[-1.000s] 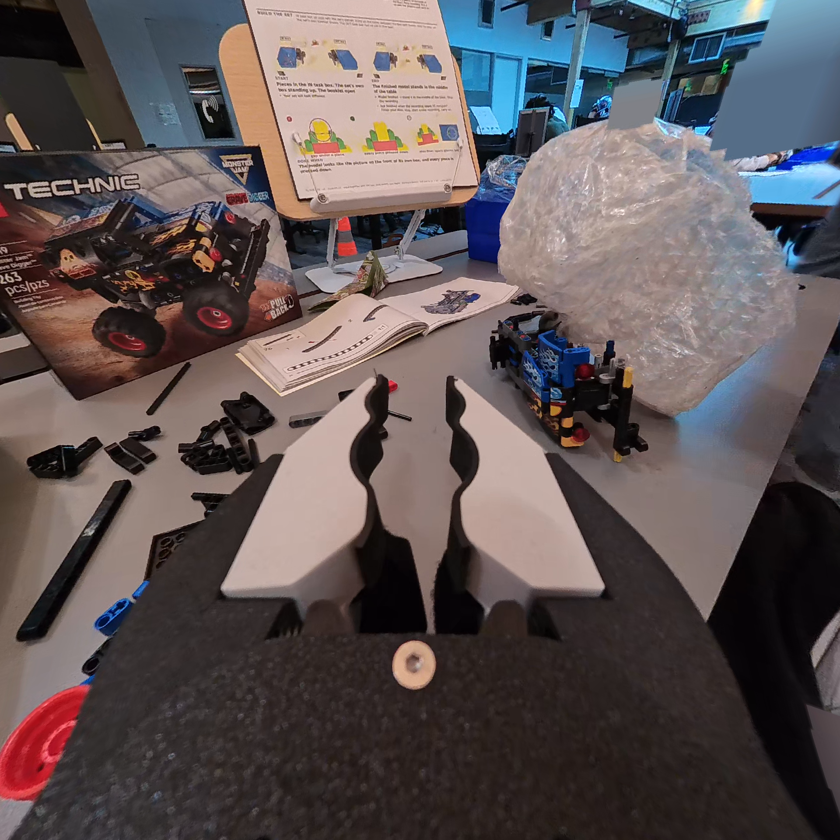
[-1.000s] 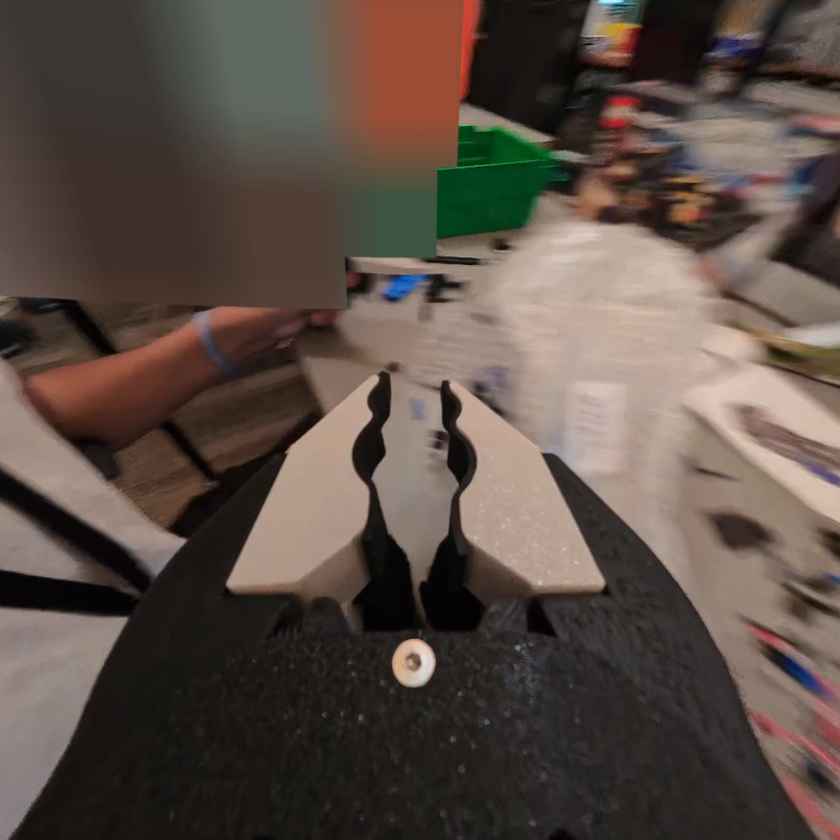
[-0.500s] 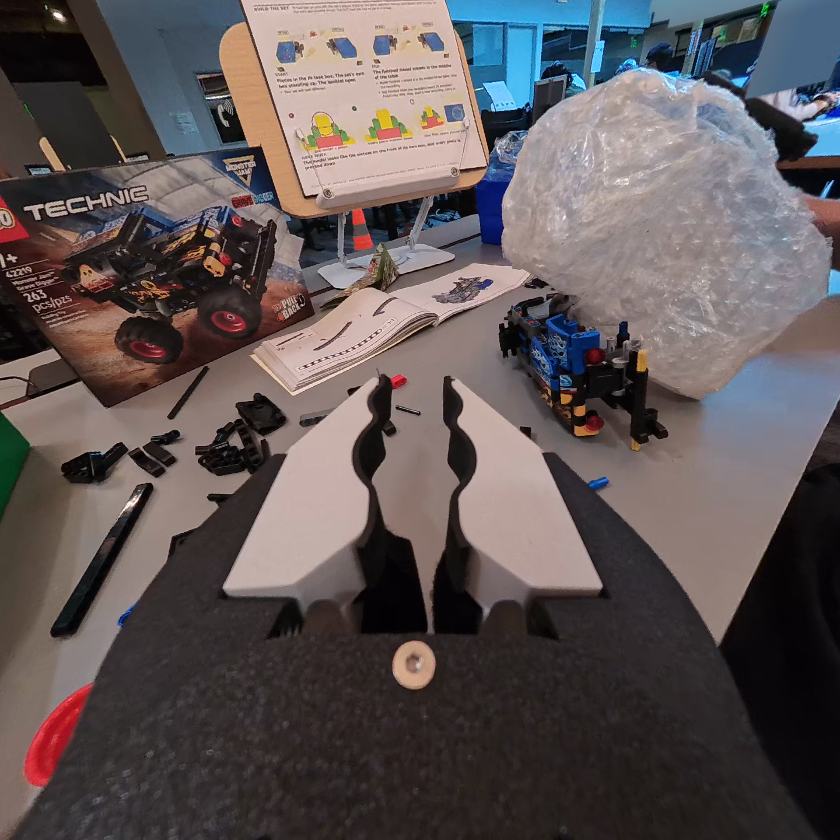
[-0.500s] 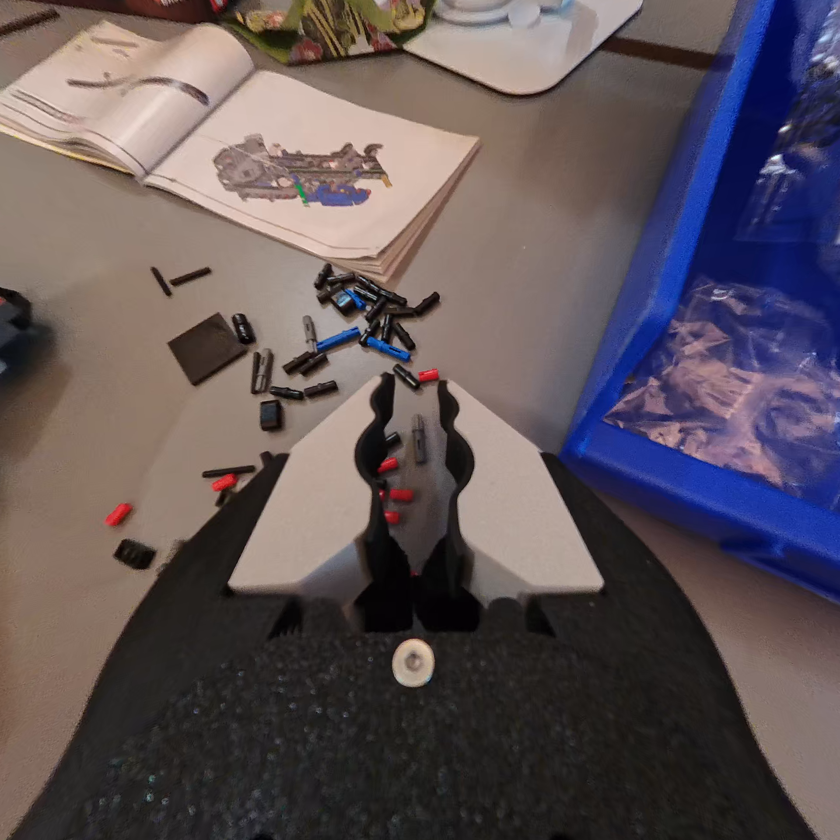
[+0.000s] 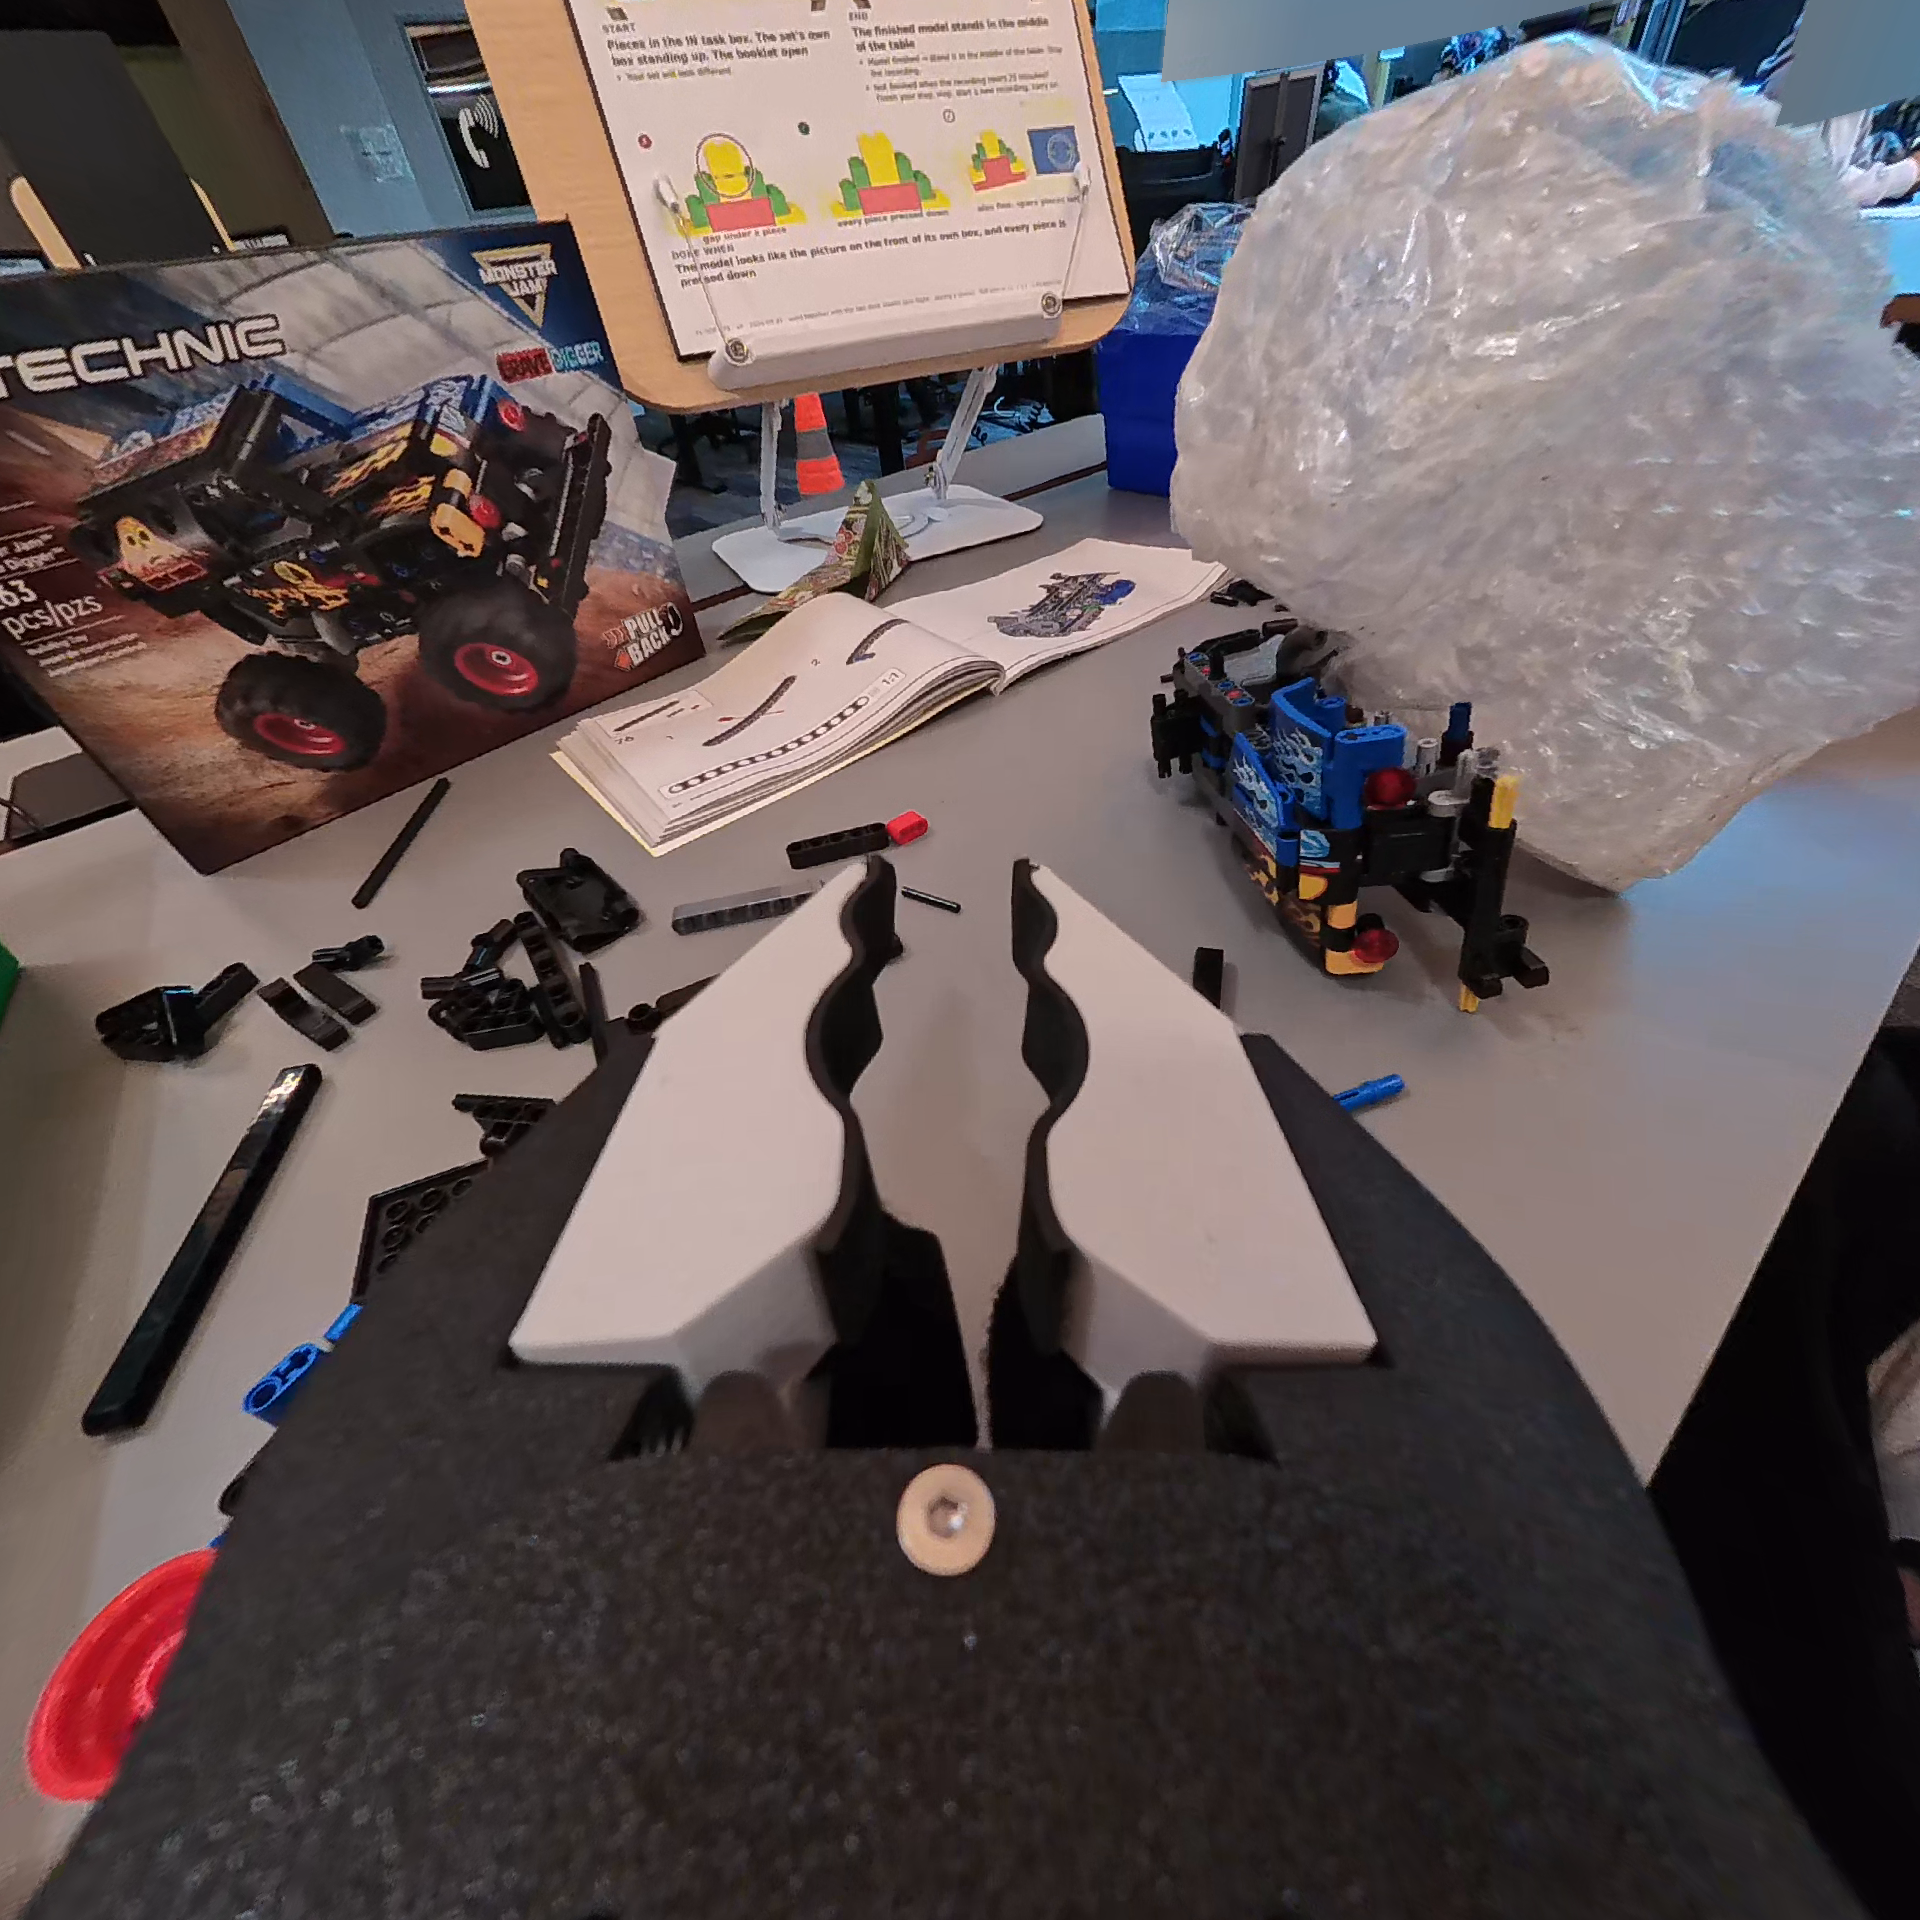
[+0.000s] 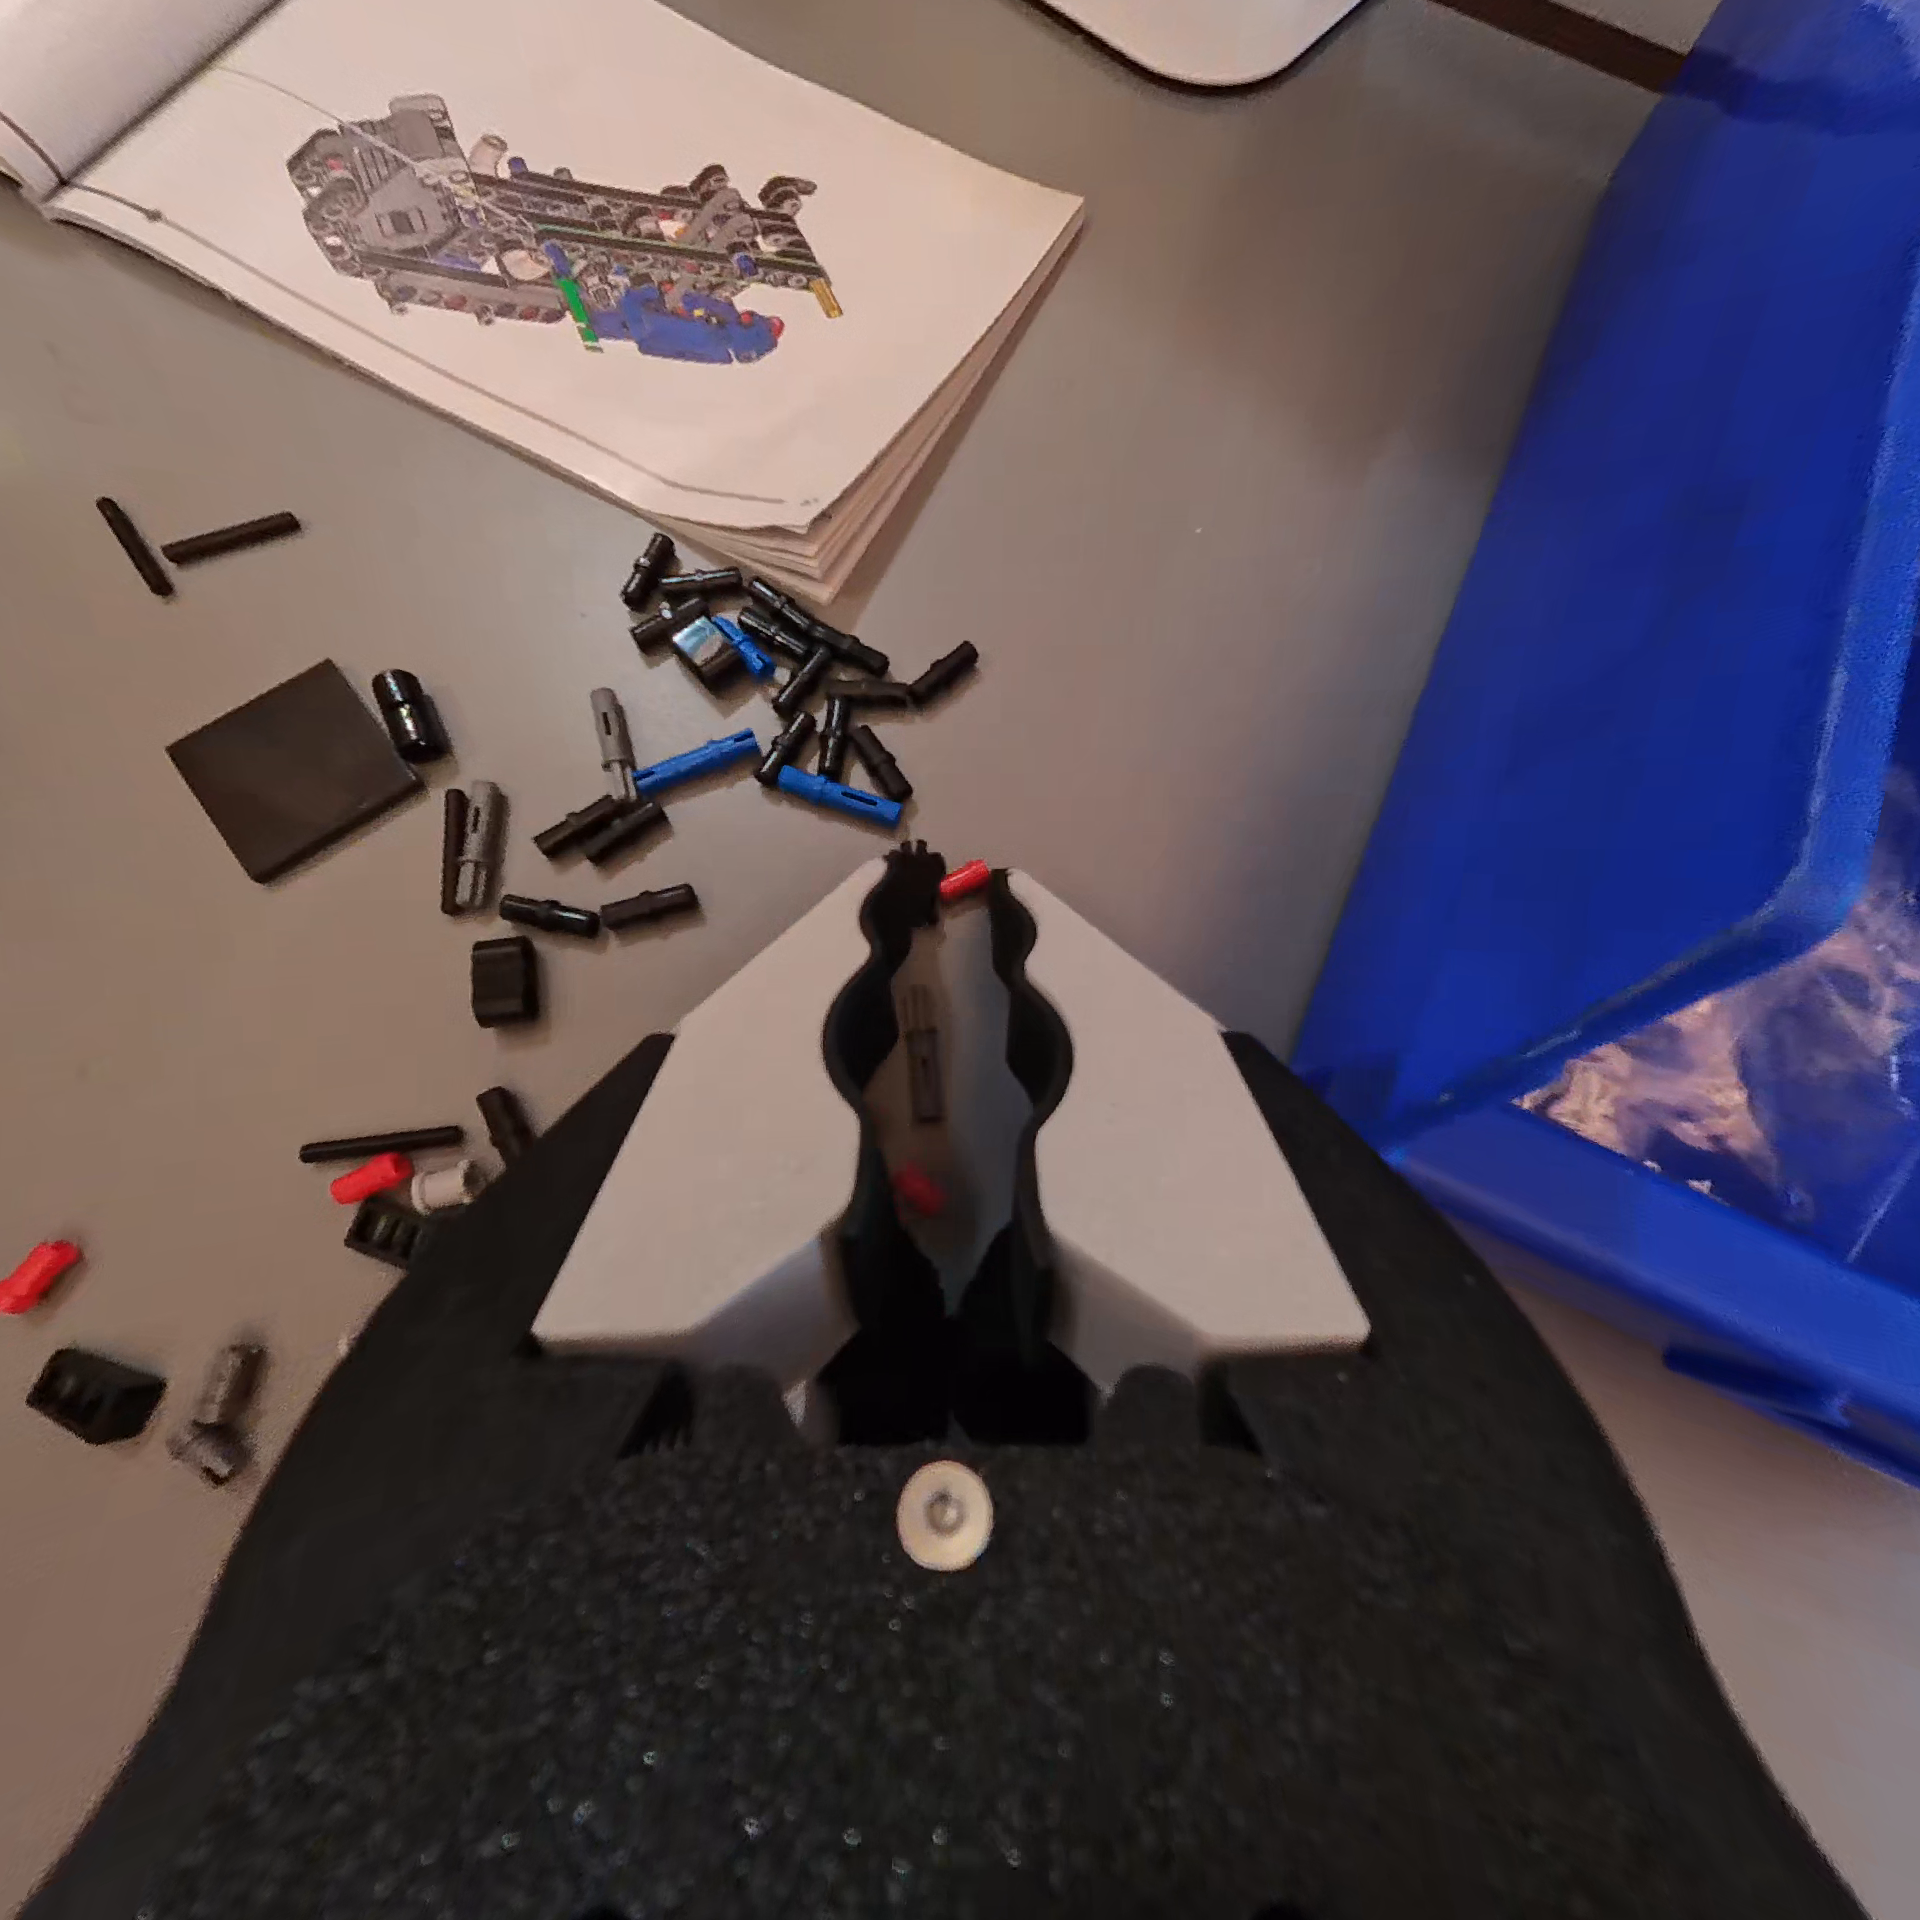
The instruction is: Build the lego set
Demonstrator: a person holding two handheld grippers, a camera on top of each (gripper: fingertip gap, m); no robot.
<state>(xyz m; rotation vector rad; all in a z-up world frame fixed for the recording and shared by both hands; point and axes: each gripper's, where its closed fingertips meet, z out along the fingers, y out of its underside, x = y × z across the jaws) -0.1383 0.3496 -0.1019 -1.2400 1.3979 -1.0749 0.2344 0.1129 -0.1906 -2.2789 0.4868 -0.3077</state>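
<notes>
In the left wrist view the part-built blue and black model (image 5: 1340, 821) stands on the grey table (image 5: 1662, 1091), right of my left gripper (image 5: 951, 883), which is open and empty above the table. Loose black parts (image 5: 499, 987) lie to its left. In the right wrist view my right gripper (image 6: 948, 878) hovers low over scattered pins (image 6: 790, 675), jaws a little apart and holding nothing. A red pin (image 6: 961, 878) lies at its tips. A black pin (image 6: 923, 1060) and another red pin (image 6: 920, 1190) show on the table between its fingers.
The set's box (image 5: 312, 520), an open booklet (image 5: 883, 675), a sheet stand (image 5: 862, 177) and a large bubble-wrap bundle (image 5: 1558, 447) stand at the back. A long black beam (image 5: 197, 1247) and a red wheel (image 5: 94, 1683) lie left. A blue bin (image 6: 1662, 727) stands close right of the right gripper, a black tile (image 6: 291, 769) to its left. About 45 cm separates my left fingertips from my right. It is some 11 cm from my right tips to the black tile (image 6: 291, 769).
The right gripper swung from facing the room down to the table, then moved closer over the pins by the blue bin, jaws slightly narrower. The left gripper shifted only a little.
</notes>
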